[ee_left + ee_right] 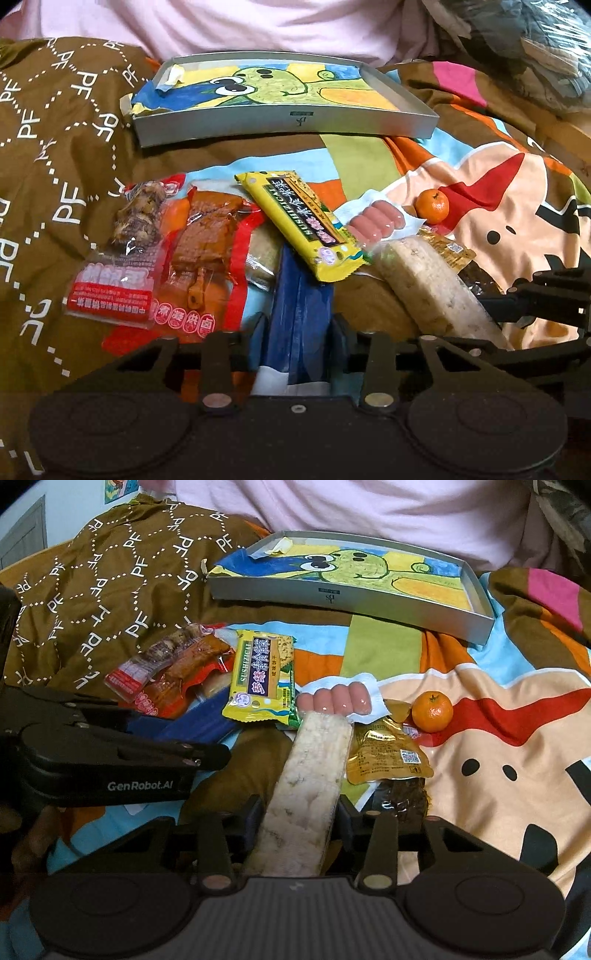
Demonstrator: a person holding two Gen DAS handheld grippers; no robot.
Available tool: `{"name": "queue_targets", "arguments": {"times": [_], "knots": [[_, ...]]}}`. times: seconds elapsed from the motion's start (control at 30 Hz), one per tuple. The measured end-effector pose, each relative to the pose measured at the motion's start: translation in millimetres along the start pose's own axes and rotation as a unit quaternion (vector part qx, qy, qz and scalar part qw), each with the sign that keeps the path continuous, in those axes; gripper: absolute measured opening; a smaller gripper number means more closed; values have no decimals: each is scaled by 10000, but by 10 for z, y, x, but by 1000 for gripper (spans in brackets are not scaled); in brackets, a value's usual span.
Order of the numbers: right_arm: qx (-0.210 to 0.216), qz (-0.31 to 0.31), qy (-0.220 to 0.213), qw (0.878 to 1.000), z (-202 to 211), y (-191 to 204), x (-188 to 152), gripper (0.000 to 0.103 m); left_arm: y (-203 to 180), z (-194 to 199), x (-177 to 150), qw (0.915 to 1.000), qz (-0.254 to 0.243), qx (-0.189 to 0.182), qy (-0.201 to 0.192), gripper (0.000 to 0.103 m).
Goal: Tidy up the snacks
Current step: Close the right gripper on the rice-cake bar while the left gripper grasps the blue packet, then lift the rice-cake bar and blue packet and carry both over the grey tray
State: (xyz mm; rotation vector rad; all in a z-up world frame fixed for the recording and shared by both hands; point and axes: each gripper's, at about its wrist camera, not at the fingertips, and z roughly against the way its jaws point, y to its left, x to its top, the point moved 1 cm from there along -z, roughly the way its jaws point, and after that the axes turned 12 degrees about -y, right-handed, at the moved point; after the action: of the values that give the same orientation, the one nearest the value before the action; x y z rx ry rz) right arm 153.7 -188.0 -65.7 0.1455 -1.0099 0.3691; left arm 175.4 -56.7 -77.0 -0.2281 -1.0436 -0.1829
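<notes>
The left gripper (300,325) is closed on a blue glossy packet (297,295), whose long axis runs straight away from the camera toward the yellow cracker pack (306,225); the right gripper (301,808) is pinched on a pale, grainy rice-cracker bar (310,786), likewise pointed lengthwise toward that pack; left of the yellow cracker pack, two red crinkled clear-film meat packets (147,258) are seen side by side; right of it lie a sealed pack of pink sausages (334,701), a gold foil pouch (388,757) and a round orange mandarin (432,711); everything rests on a rumpled cartoon-print quilt (498,775); beyond the pack, a shallow grey cardboard box lid (284,123) lined with a frog drawing is seen.
</notes>
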Motion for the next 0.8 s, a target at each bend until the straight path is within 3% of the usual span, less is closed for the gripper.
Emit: {"name": "queue_targets", "arguments": {"times": [0.17,0.37,0.53,0.73,0.8], "knots": [[-66,104,-51,9999,26,22,-2,37,-58,28,21,9999,-117,37,25,33],[-326,336,-259,9986,117,33,11,37,-110,86,69,9996,255,-3,149,30],[-452,587,-620,9953,243,56,50,37,-58,229,37,9942,1048,-78,217,29],[-455,721,-1028,9910,390,75,106,37,-96,410,-40,9857,1669,-164,193,24],[-466,711,-1127,9900,434,63,121,37,-108,452,-54,9831,1813,-131,202,11]]}}
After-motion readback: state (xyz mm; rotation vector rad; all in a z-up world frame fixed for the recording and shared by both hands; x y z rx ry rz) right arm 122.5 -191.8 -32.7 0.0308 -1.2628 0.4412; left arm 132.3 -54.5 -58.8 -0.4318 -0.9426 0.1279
